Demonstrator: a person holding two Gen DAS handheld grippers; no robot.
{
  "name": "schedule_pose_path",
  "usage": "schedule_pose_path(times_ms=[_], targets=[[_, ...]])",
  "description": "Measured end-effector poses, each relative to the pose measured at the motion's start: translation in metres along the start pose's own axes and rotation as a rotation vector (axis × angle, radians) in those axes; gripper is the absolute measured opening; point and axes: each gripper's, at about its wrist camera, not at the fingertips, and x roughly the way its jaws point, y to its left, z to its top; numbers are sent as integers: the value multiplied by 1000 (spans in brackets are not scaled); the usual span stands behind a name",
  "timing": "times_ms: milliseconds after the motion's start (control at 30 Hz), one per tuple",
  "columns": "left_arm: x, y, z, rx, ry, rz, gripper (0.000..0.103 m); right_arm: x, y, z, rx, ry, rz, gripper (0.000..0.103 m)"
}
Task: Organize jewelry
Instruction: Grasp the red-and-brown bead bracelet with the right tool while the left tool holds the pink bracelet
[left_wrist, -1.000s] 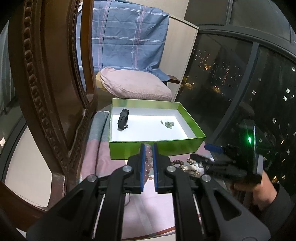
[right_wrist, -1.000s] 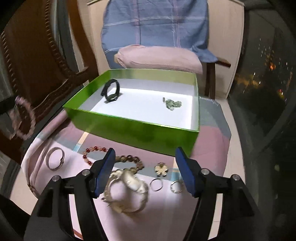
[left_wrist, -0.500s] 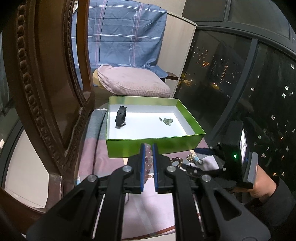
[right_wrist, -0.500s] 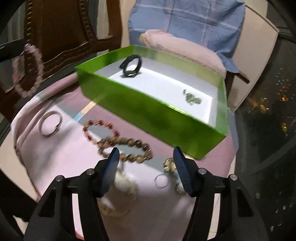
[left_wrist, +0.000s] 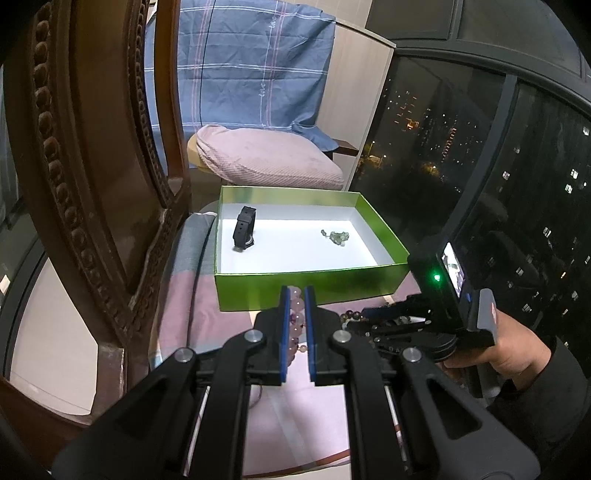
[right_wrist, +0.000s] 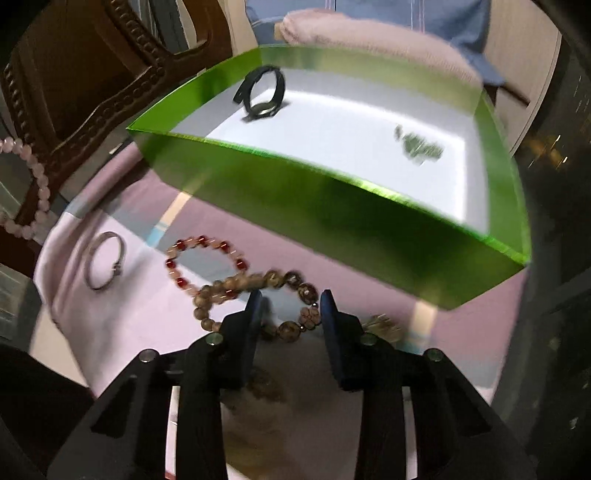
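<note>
My left gripper (left_wrist: 295, 291) is shut on a pink bead bracelet (left_wrist: 296, 314), held just in front of the green box (left_wrist: 310, 288); the bracelet also hangs at the left edge of the right wrist view (right_wrist: 35, 188). The box holds a black band (left_wrist: 244, 229) and a small green bead piece (left_wrist: 337, 236). My right gripper (right_wrist: 291, 299) is open, low over the pink cloth, its fingers either side of a brown bead bracelet (right_wrist: 258, 302). A red and pink bead bracelet (right_wrist: 207, 262) overlaps it. A silver bangle (right_wrist: 103, 264) lies to the left.
A carved wooden chair back (left_wrist: 92, 184) stands close on the left. A pink cushion (left_wrist: 266, 162) and blue plaid cloth (left_wrist: 243, 74) lie behind the box. Dark window glass (left_wrist: 498, 155) is to the right. A gold ornament (right_wrist: 382, 326) lies by my right finger.
My right gripper has dropped forward and narrowed around the brown bead bracelet. My left gripper has stayed shut on the pink bracelet, shifting only slightly.
</note>
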Motion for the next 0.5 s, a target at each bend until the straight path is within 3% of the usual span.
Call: schedule_pose_path(times_ms=[200,400,500], targets=[[1,-3,-1,8,5,-2,8,0,-5,7,64,41,17,35],[5,-3,0,6,11,1,8,6,11,11,-43,57,-128,34],[8,-7,-1,13,15,-1,8,9,15,15,-58,65,-128,19]])
